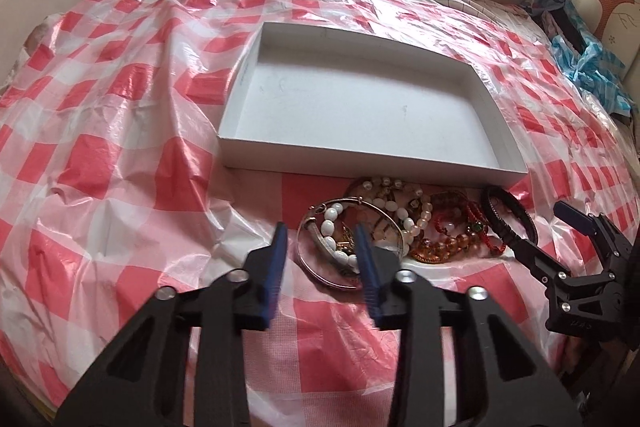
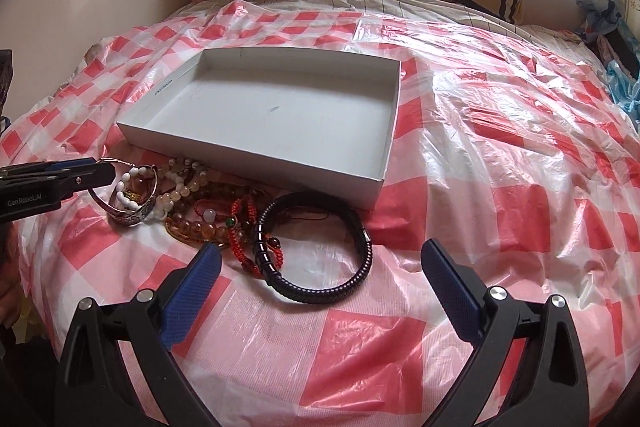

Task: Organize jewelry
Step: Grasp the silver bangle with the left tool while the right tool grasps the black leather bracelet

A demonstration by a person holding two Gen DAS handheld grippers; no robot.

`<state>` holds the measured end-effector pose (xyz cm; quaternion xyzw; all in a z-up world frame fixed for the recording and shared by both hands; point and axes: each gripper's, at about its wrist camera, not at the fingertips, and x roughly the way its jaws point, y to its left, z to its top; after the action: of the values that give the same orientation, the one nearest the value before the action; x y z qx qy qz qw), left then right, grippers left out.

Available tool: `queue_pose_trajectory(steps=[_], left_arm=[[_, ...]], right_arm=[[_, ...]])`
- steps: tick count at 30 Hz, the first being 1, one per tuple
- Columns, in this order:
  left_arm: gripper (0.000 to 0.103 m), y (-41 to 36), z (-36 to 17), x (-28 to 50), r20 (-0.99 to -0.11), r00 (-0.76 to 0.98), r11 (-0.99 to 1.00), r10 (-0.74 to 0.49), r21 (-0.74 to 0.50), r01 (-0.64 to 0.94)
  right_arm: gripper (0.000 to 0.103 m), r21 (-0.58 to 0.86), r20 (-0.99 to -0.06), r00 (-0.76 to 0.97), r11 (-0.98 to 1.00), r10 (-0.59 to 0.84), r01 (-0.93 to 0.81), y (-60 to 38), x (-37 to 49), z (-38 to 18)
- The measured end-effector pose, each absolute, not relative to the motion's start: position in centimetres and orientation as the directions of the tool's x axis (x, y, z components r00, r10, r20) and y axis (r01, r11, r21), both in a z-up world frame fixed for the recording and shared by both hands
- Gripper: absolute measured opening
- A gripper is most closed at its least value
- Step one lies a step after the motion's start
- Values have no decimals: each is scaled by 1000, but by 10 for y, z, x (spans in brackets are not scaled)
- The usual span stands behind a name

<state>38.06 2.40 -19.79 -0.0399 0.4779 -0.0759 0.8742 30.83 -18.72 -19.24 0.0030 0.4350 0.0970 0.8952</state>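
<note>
Ahead of the fingers [image 2: 192, 289], whose blue pads look ribbed and matt, a glossy, crinkled plastic sheet [image 2: 500, 155] covers the bed. The white box [image 2: 256, 155] beyond them looks like matt cardboard. Between the left fingers [image 1: 280, 255] lies a shiny metal bangle [image 1: 316, 267]; the black bracelet [image 2: 320, 293] looks braided.

Black claw [image 2: 320, 267], blue ribbed pads [image 2: 192, 291], silver screws.

The right gripper [image 2: 320, 259] stands wide open, blue pads apart. Between and just ahead of its fingers lies a black braided leather bracelet [image 2: 320, 287] on the red-and-white checked plastic sheet [image 2: 500, 155]. Ahead-left sits a heap of beaded bracelets [image 2: 192, 203]; beyond it, a shallow white cardboard tray [image 2: 256, 159].
</note>
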Motion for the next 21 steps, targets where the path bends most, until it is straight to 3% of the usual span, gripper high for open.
queue_pose_trajectory(steps=[2,6,12,13,14,15,21], left_arm=[[14,22,-198,380,-829,528,983,-182,-146,110],[6,25,-193,373,-817,532,975,-224,-182,131],[5,33,-170,359,-784,562,964,-265,-212,159],[5,35,-168,358,-781,562,962,-272,-219,162],[5,37,-166,356,-779,561,960,-280,-227,164],[5,39,-165,355,-778,562,959,-283,-230,164],[5,49,-160,348,-776,565,960,-280,-232,158]], right_arm=[[96,95,-782,596,980,183,-177,-186,312,-195],[96,85,-792,584,979,180,-187,-182,320,-198],[95,142,-818,534,975,213,-171,-189,334,-209],[91,157,-824,521,973,224,-169,-190,335,-213],[76,179,-828,505,969,243,-173,-191,337,-216],[71,189,-828,502,967,250,-171,-192,337,-217],[65,196,-798,548,967,252,-161,-195,323,-204]])
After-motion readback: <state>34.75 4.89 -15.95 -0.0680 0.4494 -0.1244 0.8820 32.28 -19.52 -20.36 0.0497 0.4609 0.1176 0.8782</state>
